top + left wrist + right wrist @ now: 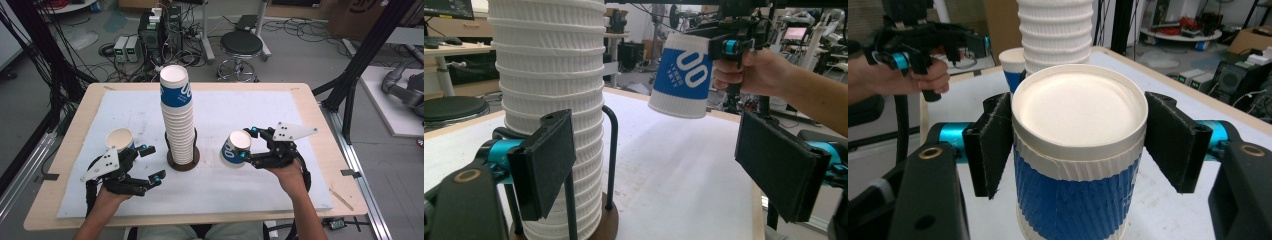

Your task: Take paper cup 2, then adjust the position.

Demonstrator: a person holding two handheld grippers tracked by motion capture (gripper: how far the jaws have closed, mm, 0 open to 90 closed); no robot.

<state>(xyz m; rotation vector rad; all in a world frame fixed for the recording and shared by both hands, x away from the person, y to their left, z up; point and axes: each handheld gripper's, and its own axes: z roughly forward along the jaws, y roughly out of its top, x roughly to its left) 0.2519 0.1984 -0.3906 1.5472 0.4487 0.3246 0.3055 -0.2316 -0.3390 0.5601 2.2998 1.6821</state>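
Surface: light wooden table (320,125) covered by a white mat (250,190), scuffed in places. Room: grey floor with tangled cables, electronics boxes (150,30) and a round black stool (241,45) beyond the far edge; black frame struts to either side.

Centre of mat: tall stack of white ribbed paper cups (177,120), top cup with a blue band, standing on a round dark base (183,162) with thin black upright rods.

Right gripper (245,145): jaws pressed on either side of a blue-and-white paper cup (235,148), just below its rim. In the right gripper view both black pads touch the cup's (1075,165) wall, with the mouth facing the camera. In the left gripper view the cup (683,75) is tilted and lifted clear of the mat, to the right of the stack and near it, not touching.

Left gripper (150,162): jaws spread wide, nothing between them; pads (546,160) face the stack base from the left side. A second single cup (120,140) stands upright on the mat just beyond this gripper's plate; contact with it cannot be determined.
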